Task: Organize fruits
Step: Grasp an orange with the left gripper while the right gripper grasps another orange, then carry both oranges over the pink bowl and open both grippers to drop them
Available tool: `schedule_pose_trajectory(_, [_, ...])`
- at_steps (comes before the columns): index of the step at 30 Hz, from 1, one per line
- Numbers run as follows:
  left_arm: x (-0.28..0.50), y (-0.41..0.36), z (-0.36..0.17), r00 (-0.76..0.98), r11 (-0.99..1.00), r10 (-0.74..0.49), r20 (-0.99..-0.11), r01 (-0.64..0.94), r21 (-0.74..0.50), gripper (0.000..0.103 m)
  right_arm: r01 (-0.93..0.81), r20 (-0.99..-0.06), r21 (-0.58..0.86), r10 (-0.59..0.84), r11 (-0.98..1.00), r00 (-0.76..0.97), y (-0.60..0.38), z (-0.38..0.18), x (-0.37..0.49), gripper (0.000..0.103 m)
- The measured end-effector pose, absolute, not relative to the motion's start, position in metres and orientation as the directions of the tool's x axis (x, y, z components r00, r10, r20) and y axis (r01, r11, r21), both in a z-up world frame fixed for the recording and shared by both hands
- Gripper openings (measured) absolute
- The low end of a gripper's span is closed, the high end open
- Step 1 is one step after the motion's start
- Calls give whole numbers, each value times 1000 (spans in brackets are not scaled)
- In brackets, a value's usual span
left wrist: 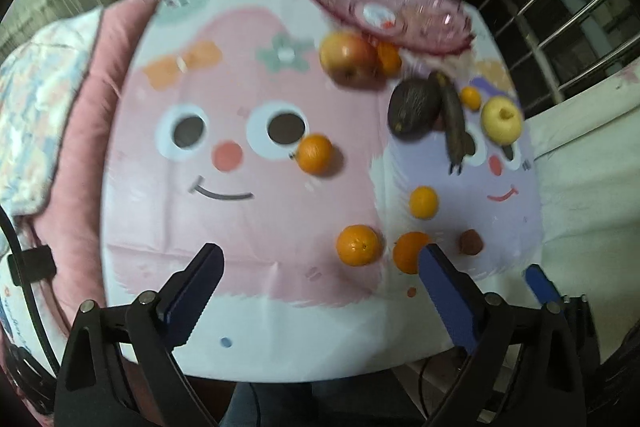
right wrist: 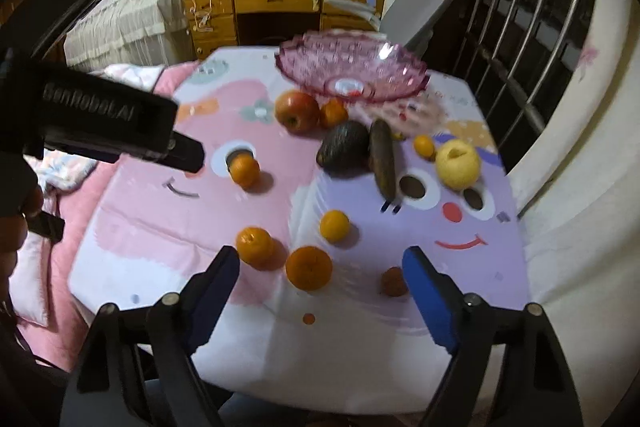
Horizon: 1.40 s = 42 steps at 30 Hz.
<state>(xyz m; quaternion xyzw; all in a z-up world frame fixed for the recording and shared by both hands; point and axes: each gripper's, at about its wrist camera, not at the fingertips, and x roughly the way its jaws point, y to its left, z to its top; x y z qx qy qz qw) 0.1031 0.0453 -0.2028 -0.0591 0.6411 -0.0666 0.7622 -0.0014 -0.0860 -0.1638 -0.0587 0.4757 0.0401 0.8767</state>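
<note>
So far nothing is sorted: the pink glass bowl (right wrist: 352, 71) at the far side of the worktop (right wrist: 132, 267) holds no fruit, and every piece lies loose on the smooth printed cloth. Both my left gripper (left wrist: 320, 279) and right gripper (right wrist: 320, 287) hover at the near edge, jaws apart and holding nothing. From the left, a round, dimpled orange (right wrist: 245, 169) sits alone; two more (right wrist: 254, 245) (right wrist: 309, 267) lie near me. Further right are a glossy red apple (right wrist: 297, 110), a dark, rough-skinned avocado (right wrist: 343, 147), a long blackened fruit, perhaps a banana (right wrist: 383, 157), a waxy yellow apple (right wrist: 457, 164), and a small brownish fruit (right wrist: 393, 281) near my right jaw. All of it, I judge, has yet to go into the scalloped, faceted bowl.
</note>
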Motion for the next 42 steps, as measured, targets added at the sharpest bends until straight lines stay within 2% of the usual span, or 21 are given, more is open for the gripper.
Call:
schedule_pose_trajectory(2, [109, 38, -228, 115, 982, -187, -976, 26, -185, 94, -138, -857, -62, 18, 988, 515, -86, -188, 4, 76])
schedule_pose_trajectory(4, [112, 33, -252, 48, 979, -204, -978, 20, -203, 87, -151, -873, -56, 25, 987, 487, -86, -207, 8, 70])
schedule_pose_trajectory(6, [114, 26, -274, -9, 975, -224, -975, 6, -224, 85, -166, -888, -54, 29, 985, 459, -85, -223, 12, 62])
schedule_pose_trajectory(10, [116, 16, -300, -75, 970, -242, -967, -8, -242, 74, -207, -894, -60, 40, 977, 447, -83, -243, 18, 58])
schedule_pose_trajectory(12, [116, 11, -309, -102, 969, -246, -964, -8, -247, 62, -224, -893, -58, 49, 973, 447, -84, -248, 22, 55])
schedule_pose_trajectory(15, [119, 7, -317, -129, 963, -268, -955, -17, -268, 59, -241, -903, -38, 70, 970, 424, -82, -256, 27, 47])
schedule_pose_trajectory(17, [121, 4, -317, -133, 960, -279, -951, -16, -279, 56, -252, -904, -16, 94, 968, 416, -82, -259, 30, 47])
schedule_pose_trajectory(21, [128, -1, -318, -142, 942, -333, -932, -16, -334, 38, -272, -906, 2, 117, 962, 407, -81, -261, 36, 45])
schedule_pose_trajectory(28, [137, 1, -306, -126, 946, -323, -938, -10, -324, 36, -307, -918, 22, 141, 952, 371, -82, -254, 48, 44])
schedule_pose_trajectory(35, [167, 16, -234, 14, 937, -347, -938, 57, -346, 36, -334, -900, 68, 202, 940, 387, -86, -211, 78, 44])
schedule_pose_trajectory(42, [212, 32, -172, 201, 926, -377, -904, 73, -370, 37, -327, -818, 89, 256, 941, 515, -96, -156, 133, 44])
